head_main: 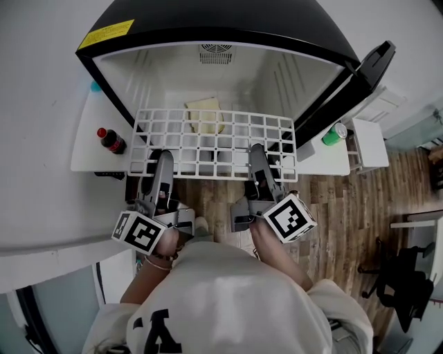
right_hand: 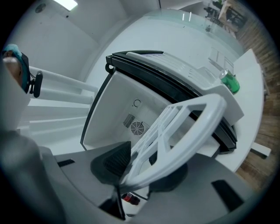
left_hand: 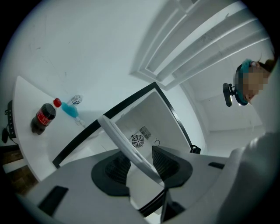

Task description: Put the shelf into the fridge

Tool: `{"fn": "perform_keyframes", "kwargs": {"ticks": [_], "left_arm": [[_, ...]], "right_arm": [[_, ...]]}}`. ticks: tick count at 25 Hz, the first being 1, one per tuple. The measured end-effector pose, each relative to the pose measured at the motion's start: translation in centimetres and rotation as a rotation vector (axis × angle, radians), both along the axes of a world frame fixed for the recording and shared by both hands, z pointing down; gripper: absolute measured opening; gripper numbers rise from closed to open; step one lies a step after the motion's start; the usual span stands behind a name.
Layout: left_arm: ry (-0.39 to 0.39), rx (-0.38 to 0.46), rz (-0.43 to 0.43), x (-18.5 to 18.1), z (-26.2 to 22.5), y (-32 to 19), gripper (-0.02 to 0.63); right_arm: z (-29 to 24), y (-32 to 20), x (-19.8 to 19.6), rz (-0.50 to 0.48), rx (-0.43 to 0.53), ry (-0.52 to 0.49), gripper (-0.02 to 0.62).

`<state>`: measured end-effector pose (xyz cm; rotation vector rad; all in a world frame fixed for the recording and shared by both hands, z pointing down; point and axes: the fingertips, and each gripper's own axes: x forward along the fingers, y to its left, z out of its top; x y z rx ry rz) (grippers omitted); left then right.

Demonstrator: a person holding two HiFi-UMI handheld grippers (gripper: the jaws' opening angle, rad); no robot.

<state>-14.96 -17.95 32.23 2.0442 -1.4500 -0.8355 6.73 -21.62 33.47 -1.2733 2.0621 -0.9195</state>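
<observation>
Left fingers [left_hand: 114, 169], right fingers [right_hand: 114, 161] round shelf [left_hand: 127, 144]

Lighting's bright and pretty flat everywhere, bouncing off the white walls [left_hand: 87, 43], with a ceiling light panel [right_hand: 65, 4] blown out at the top of the right gripper view, and the inside of the fridge [head_main: 173, 76] is evenly lit with only soft shadows. Both gripper views are heavy fisheye with black corners, and the shelf [left_hand: 129, 148] rim right up at the lens goes soft and smeary while the background stays sharper. Head view is crisp but bows straight edges near its borders, and the wood floor [head_main: 346, 207] reads noticeably darker than the rest.
</observation>
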Motion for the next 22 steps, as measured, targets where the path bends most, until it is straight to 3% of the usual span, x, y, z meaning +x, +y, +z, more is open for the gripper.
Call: {"fn": "perform_keyframes", "kwargs": {"ticks": [18, 22], "left_arm": [[0.005, -0.003, -0.003, 0.12, -0.15, -0.36, 0.143], [0.003, -0.003, 0.003, 0.04, 0.03, -0.28, 0.141]], "right_arm": [[-0.3, -0.8, 0.05, 0.007, -0.006, 0.024, 0.14], [0.44, -0.53, 0.38, 0.033, -0.042, 0.029, 0.14]]}}
